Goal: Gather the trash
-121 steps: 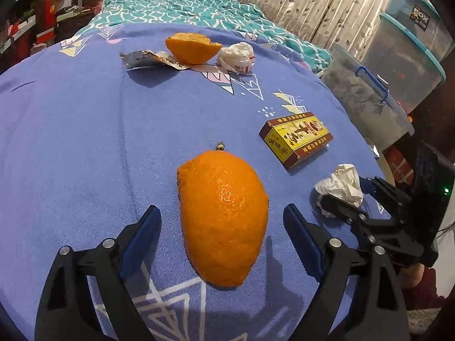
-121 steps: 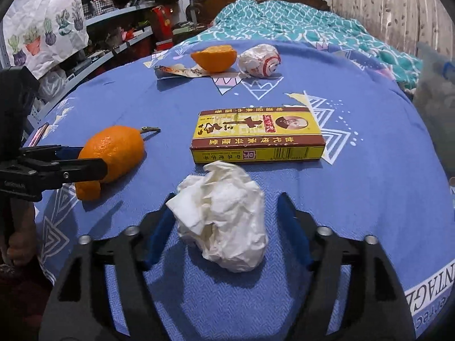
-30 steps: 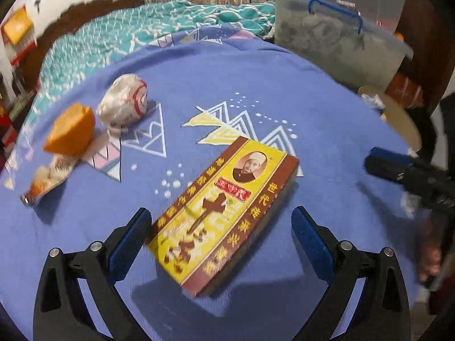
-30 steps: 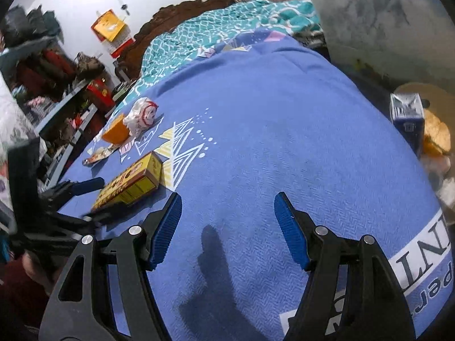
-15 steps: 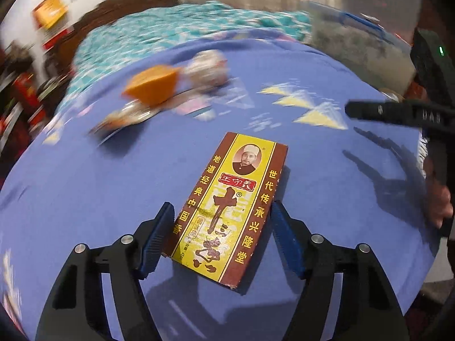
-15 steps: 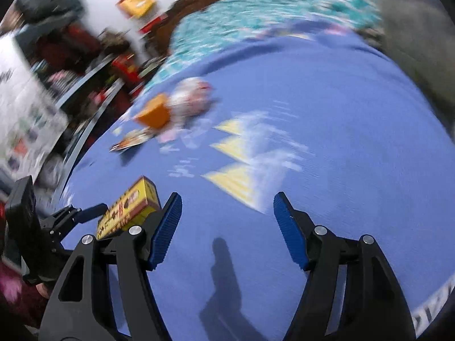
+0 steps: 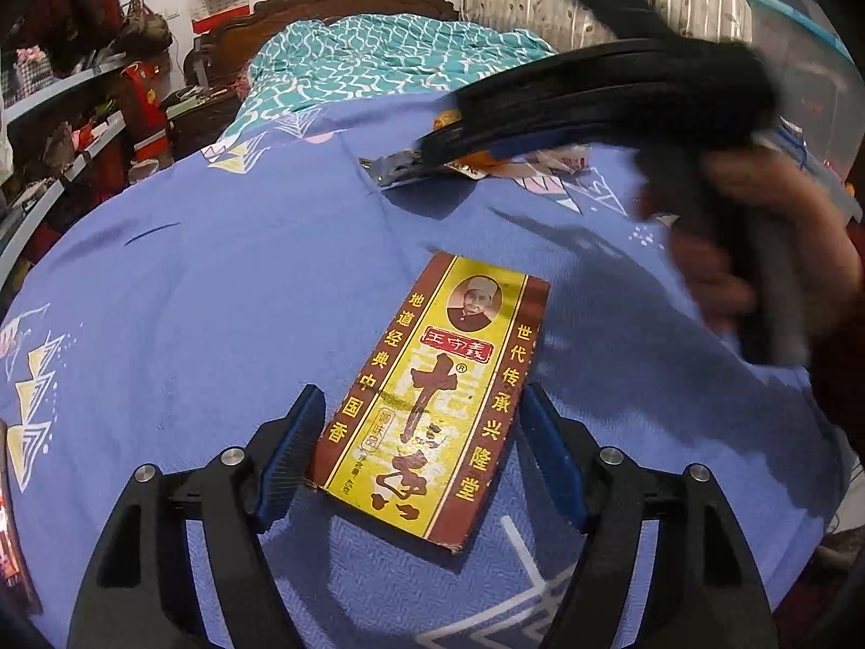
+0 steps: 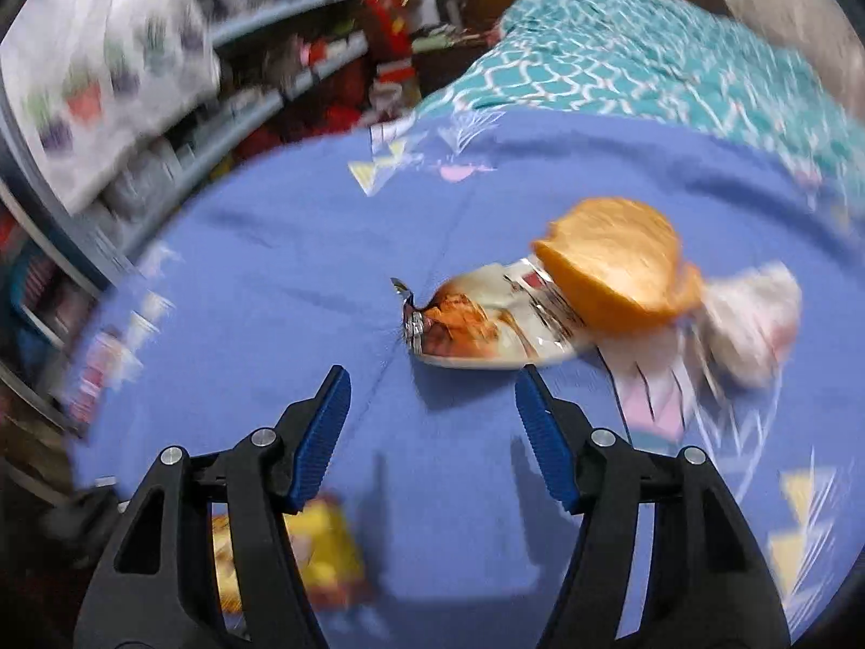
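A flat yellow-and-brown box (image 7: 432, 400) lies on the blue cloth (image 7: 216, 270), lengthwise between the blue pads of my left gripper (image 7: 420, 390). The pads sit against its long sides while the jaws ease slightly open. My right gripper (image 8: 431, 373) is open and empty, just short of a crumpled snack wrapper (image 8: 486, 324). A piece of orange peel (image 8: 616, 265) rests on the wrapper's far end, with a white wadded wrapper (image 8: 751, 324) to its right. In the left wrist view the right gripper (image 7: 438, 146) is a dark blur over that wrapper, held by a hand (image 7: 757, 249).
A bed with a teal quilt (image 7: 389, 54) lies beyond the table. Cluttered shelves (image 7: 81, 135) run along the left. Clear plastic storage bins (image 7: 800, 54) stand at the right. The box shows blurred under the right gripper's left finger (image 8: 324, 557).
My left gripper's jaws came in from wide open to the box's sides. The right gripper swung left across the table to the wrapper and peel. The orange and tissue wad seen earlier are gone from view.
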Demonstrator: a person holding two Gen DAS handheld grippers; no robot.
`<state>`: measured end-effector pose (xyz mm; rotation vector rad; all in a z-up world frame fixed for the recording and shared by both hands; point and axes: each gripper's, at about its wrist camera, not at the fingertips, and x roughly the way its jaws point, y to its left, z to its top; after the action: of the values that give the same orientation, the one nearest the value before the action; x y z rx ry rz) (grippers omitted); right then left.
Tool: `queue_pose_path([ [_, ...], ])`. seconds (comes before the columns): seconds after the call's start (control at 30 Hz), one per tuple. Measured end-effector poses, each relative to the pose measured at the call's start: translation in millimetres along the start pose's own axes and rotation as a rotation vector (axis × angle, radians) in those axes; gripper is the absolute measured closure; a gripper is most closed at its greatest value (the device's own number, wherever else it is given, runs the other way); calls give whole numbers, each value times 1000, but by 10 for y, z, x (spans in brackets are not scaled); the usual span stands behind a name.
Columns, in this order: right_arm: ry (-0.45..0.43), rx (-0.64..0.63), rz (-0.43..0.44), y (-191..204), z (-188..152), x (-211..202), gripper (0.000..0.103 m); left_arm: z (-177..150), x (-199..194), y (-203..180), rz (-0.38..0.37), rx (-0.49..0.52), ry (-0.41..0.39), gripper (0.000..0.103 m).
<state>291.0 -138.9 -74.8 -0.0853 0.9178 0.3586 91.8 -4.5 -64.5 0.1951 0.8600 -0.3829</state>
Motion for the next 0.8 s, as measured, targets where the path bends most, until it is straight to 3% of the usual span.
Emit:
queue_pose_path([
  [0.07, 14, -84, -85, 91, 52, 161, 23, 6, 19, -12, 2, 4, 4, 33],
  [0.17, 23, -193, -193, 156, 68, 329, 21, 10, 21, 31, -23, -16, 3, 32],
  [0.2, 31, -221, -210, 166, 66, 375, 24, 8, 14, 51, -33, -25, 2, 32],
  [0.3, 40, -243, -192, 134, 2, 343, 65, 10, 27, 65, -42, -32, 2, 32],
  [0.33, 24, -263, -223, 153, -44, 292, 70, 20, 44, 75, -42, -32, 2, 32],
  [0.5, -32, -305, -222, 211, -305, 4, 79, 34, 73, 93, -37, -29, 4, 32],
  [0.8, -65, -244, -172, -104, -1334, -846, 79, 35, 88, 67, -29, -21, 14, 32],
])
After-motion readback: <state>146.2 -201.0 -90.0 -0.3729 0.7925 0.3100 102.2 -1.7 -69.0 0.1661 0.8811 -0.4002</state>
